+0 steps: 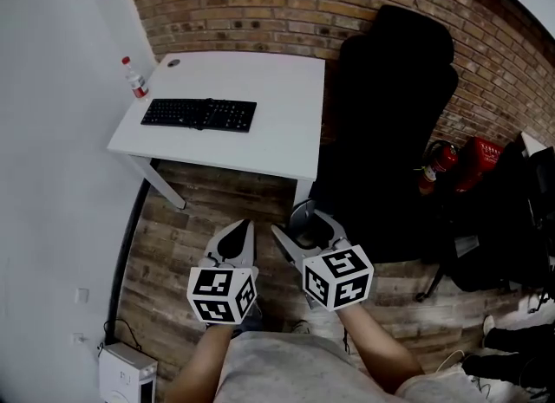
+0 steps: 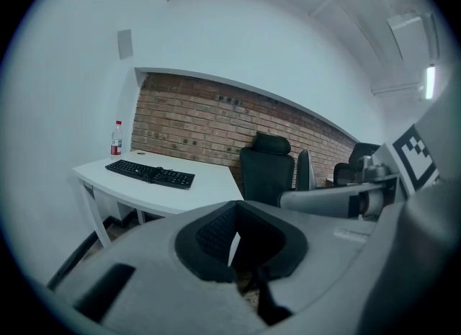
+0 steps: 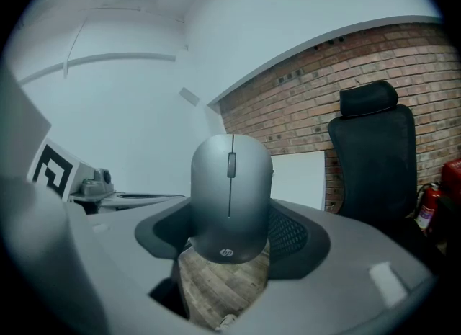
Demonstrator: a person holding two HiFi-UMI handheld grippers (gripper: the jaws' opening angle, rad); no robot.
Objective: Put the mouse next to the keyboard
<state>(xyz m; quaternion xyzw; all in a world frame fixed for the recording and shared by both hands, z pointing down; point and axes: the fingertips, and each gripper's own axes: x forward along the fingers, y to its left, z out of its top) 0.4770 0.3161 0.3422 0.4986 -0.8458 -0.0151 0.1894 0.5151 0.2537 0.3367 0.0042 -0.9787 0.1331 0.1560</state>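
The right gripper (image 1: 301, 228) clamped the grey mouse (image 3: 230, 197) at lower centre, evidently for the trip to the keyboard (image 1: 199, 114) on the white desk (image 1: 277, 146), upper left; the left gripper (image 1: 240, 235), jaws together, held nothing.

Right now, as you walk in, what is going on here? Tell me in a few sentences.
A person stands back from the desk with a gripper in each hand. The right gripper is shut on the mouse, held over the floor. The left gripper is shut and empty. The keyboard lies on the desk near a bottle. The mouse is not yet beside it.
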